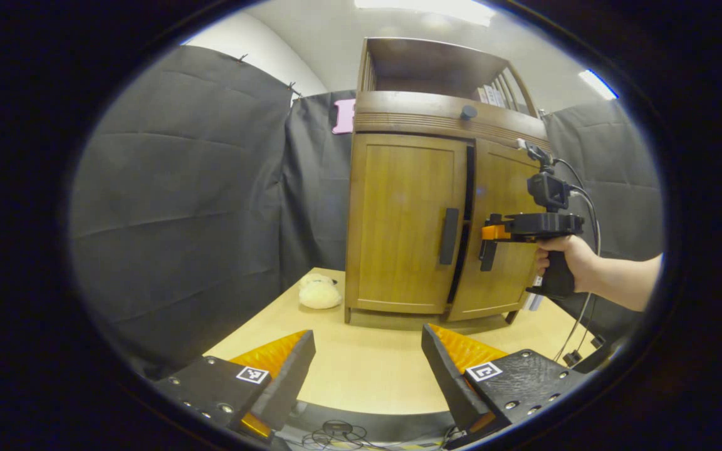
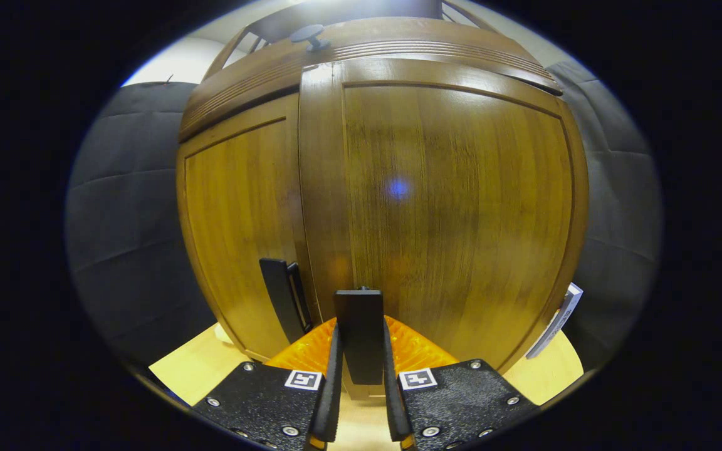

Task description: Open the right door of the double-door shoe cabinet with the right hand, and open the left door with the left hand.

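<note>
A wooden double-door shoe cabinet (image 1: 436,119) stands on a light table (image 1: 367,376). In the left gripper view its left door (image 1: 398,225) is flush with a dark vertical handle (image 1: 449,236), and the right door (image 1: 502,250) stands slightly ajar. My right gripper (image 1: 489,235), held by a hand (image 1: 565,257), is at the right door's handle (image 1: 487,254). In the right gripper view my right gripper (image 2: 361,351) is shut on that dark handle (image 2: 359,335), with the right door (image 2: 455,207) close ahead and the left door's handle (image 2: 282,297) to the left. My left gripper (image 1: 367,360) hangs open over the table, well short of the cabinet.
A small cream plush toy (image 1: 319,292) lies on the table left of the cabinet. A round dark knob (image 1: 468,113) sits on the drawer front above the doors. Cables (image 1: 586,300) trail from the right gripper. Black cloth walls surround the table.
</note>
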A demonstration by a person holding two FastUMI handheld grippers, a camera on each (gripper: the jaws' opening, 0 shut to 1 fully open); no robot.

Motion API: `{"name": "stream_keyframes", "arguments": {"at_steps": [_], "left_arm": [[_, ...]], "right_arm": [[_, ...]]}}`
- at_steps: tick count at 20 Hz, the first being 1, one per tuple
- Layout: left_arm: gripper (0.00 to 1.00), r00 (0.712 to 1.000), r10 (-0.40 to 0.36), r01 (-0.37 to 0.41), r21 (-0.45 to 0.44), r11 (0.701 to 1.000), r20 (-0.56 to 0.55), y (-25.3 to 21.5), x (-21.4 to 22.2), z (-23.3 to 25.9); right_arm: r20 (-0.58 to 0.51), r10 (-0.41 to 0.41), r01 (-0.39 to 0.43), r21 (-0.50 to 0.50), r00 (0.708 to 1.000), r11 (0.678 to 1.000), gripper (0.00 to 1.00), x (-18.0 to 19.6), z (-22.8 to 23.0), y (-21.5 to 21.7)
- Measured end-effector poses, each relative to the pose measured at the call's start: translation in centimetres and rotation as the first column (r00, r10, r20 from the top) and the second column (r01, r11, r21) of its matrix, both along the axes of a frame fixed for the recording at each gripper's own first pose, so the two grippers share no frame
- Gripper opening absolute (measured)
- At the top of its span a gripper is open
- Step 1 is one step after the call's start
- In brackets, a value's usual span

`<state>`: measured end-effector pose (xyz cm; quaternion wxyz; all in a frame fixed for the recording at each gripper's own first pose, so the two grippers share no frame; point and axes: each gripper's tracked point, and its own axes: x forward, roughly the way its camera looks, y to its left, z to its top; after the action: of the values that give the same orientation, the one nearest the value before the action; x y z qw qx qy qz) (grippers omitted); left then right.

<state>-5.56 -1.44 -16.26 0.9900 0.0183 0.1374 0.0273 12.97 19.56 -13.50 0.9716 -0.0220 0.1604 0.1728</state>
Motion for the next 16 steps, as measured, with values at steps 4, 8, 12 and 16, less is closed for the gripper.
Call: {"name": "stream_keyframes", "arguments": {"at_steps": [4, 8, 12, 16], "left_arm": [[1.00, 1.000, -0.019, 0.019, 0.018, 1.000, 0.003, -0.7, -1.2, 0.1], [1.00, 0.999, -0.039, 0.039, 0.000, 0.999, 0.012, -1.3, -1.7, 0.2], [1.00, 0.998, -0.058, 0.058, -0.007, 0.998, 0.015, -2.2, -2.2, 0.2], [1.00, 0.996, -0.083, 0.083, -0.016, 0.996, 0.013, -2.5, -2.1, 0.0]], "right_arm": [[-0.007, 0.020, -0.020, 0.006, 1.000, 1.000, 0.31, -2.3, 0.1, -1.1], [-0.012, 0.031, -0.031, 0.012, 0.999, 0.999, 0.31, -4.4, 0.0, -2.8], [-0.015, 0.037, -0.037, 0.028, 0.999, 0.999, 0.31, -6.5, -0.4, -4.6], [-0.015, 0.035, -0.034, 0.028, 0.999, 0.999, 0.31, -8.2, -0.4, -6.5]]}}
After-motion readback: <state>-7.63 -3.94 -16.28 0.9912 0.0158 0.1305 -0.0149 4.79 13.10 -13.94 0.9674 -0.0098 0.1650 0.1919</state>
